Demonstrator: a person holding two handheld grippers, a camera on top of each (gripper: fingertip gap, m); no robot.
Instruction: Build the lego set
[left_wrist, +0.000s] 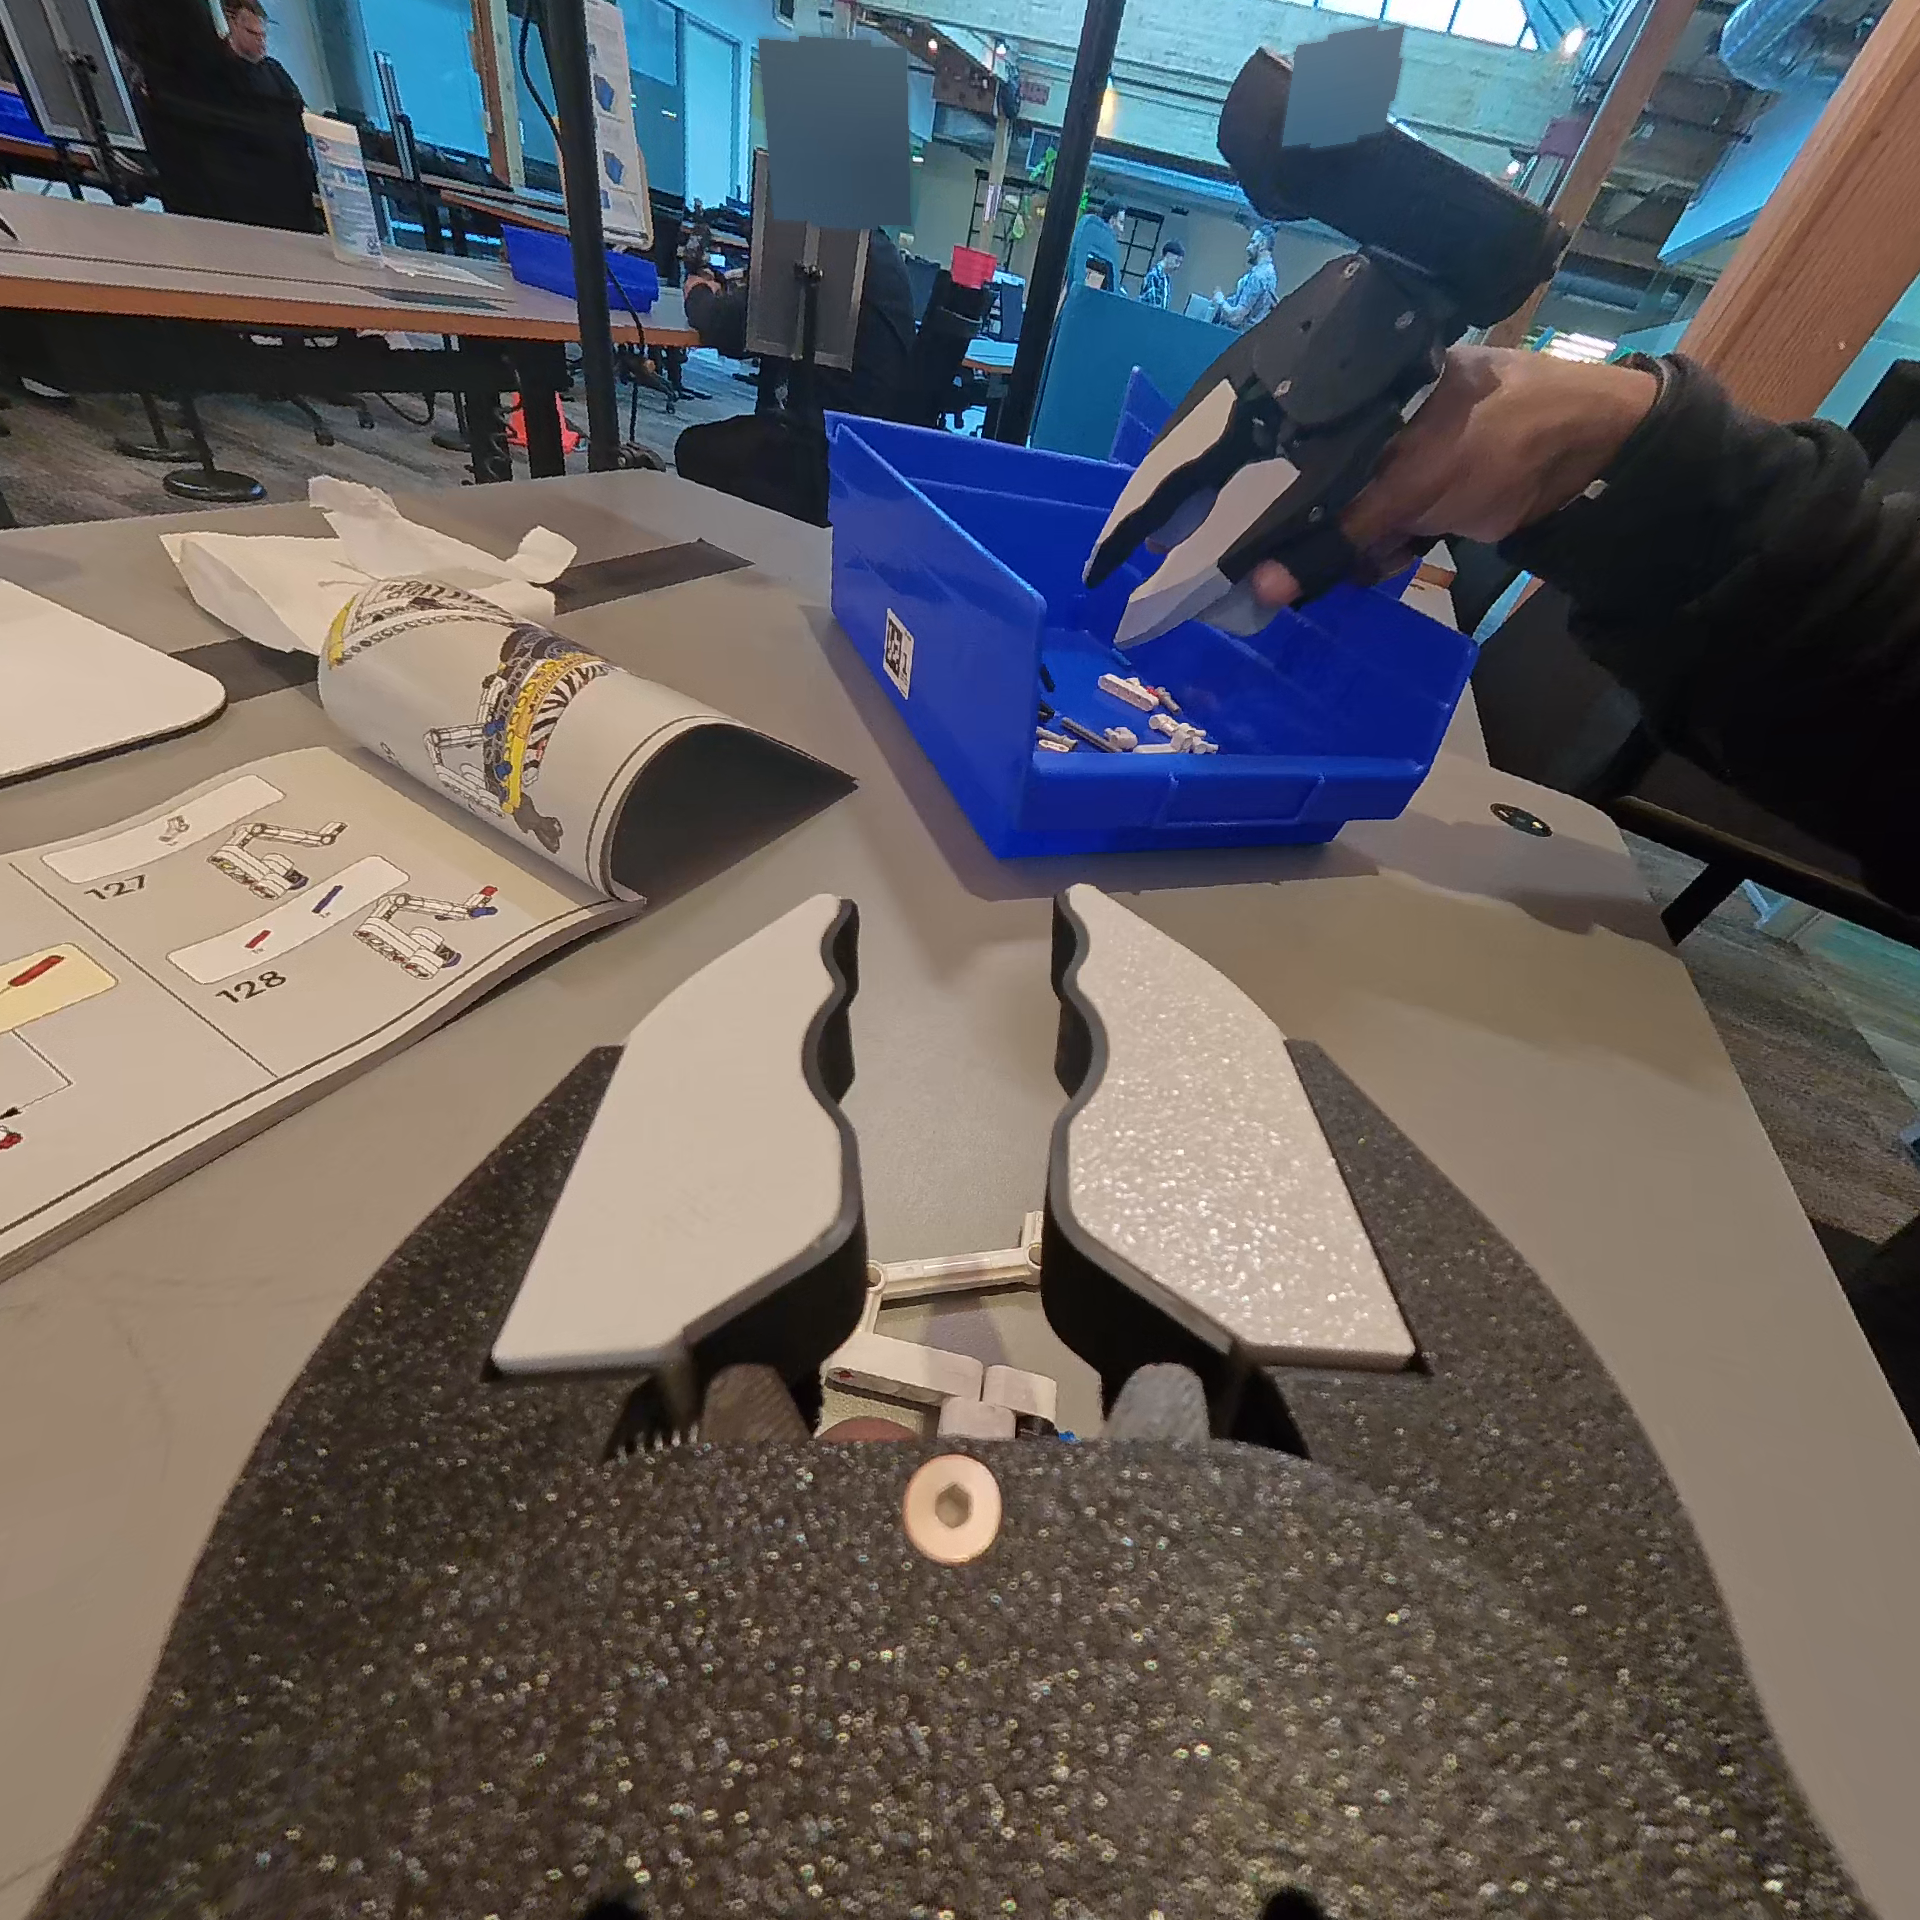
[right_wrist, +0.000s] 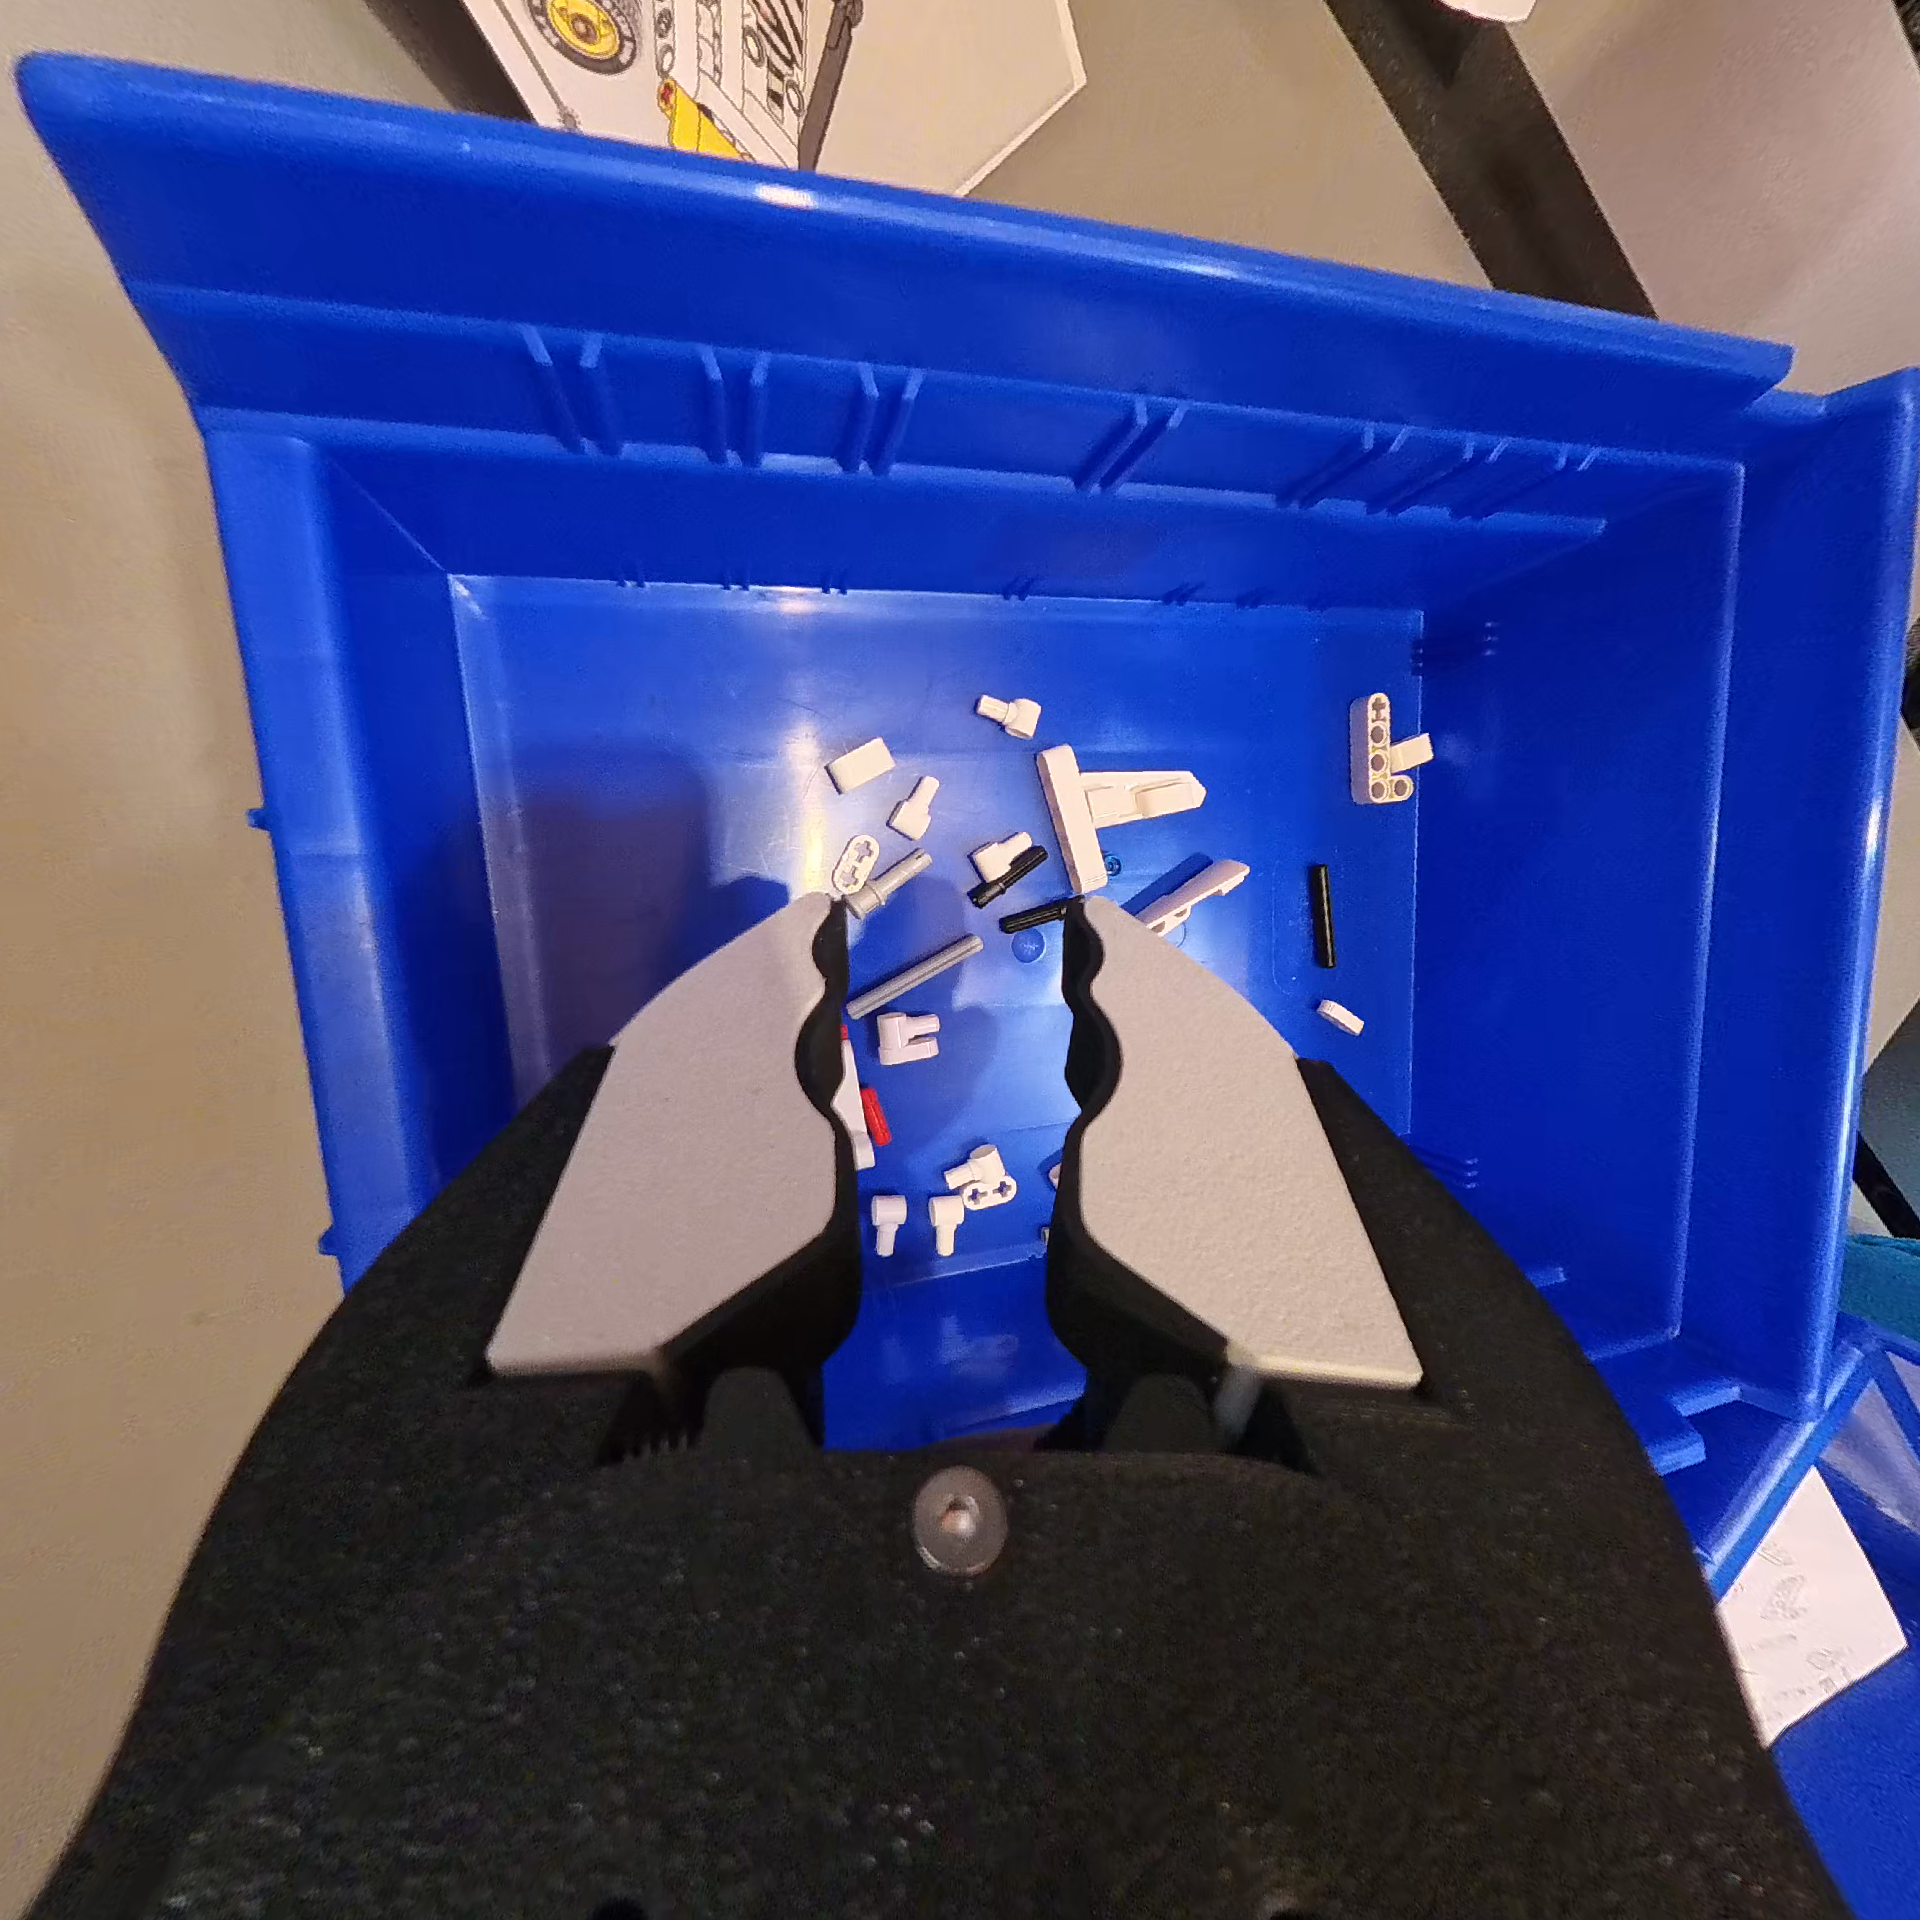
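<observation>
Inside blue bin (right_wrist: 1558, 935): small white, grey, black building pieces (right_wrist: 1122, 810).

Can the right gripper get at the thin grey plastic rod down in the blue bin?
Probably yes. The right gripper hangs open inside the blue plastic bin, the thin grey plastic rod lies just below its fingertips, and nothing covers it.

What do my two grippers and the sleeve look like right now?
Left gripper and right gripper match: rough black bodies, a pale screw at the centre, light grey fingers with wavy black pads. The sleeve is dark.
</observation>
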